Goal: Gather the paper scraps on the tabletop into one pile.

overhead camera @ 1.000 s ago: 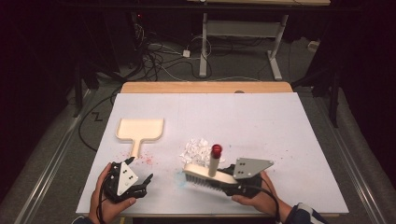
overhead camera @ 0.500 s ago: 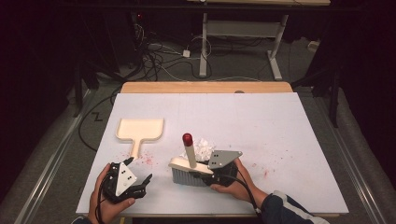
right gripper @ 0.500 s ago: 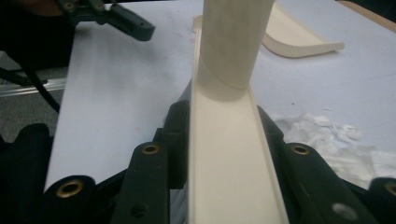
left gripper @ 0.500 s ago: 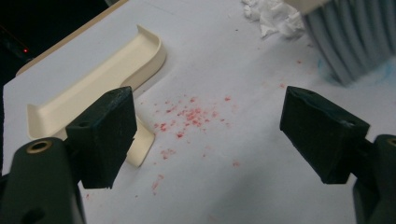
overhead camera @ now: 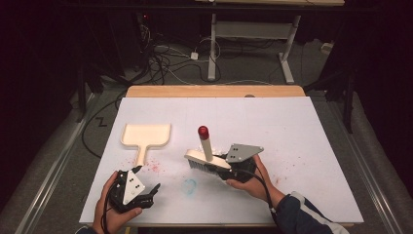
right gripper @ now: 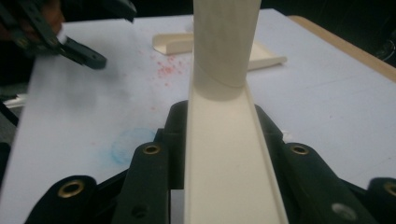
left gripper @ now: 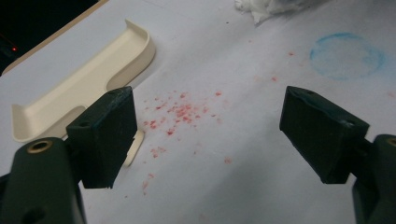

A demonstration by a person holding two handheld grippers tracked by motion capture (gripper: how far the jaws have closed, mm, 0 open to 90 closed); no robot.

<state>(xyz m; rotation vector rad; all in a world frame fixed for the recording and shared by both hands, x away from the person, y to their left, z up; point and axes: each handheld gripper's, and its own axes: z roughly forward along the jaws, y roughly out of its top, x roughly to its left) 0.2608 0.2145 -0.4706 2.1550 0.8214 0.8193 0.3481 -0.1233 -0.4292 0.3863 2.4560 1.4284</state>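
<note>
A cream brush [overhead camera: 207, 158] with a red-tipped upright handle rests bristles-down on the white table [overhead camera: 292, 126]. My right gripper [overhead camera: 225, 170] is shut on its back end. In the right gripper view the brush [right gripper: 229, 154] lies between the jaws. A cream dustpan [overhead camera: 146, 135] lies flat at the left, handle toward the person. My left gripper [overhead camera: 148, 179] hovers open near that handle's end, nothing between its jaws. It sits over red crumbs [left gripper: 182, 112] beside the dustpan [left gripper: 93, 79]. White paper shreds [left gripper: 271, 7] lie farther off.
A blue circle mark [overhead camera: 189, 185] is drawn on the table between the two grippers. A wooden strip [overhead camera: 214, 91] runs along the table's far edge. Cables and desk legs are on the dark floor beyond. The person's forearms enter from the near edge.
My right gripper carried the brush left, then away from the person toward the table's middle. The white shred pile is now mostly hidden behind the brush. The left gripper stayed put.
</note>
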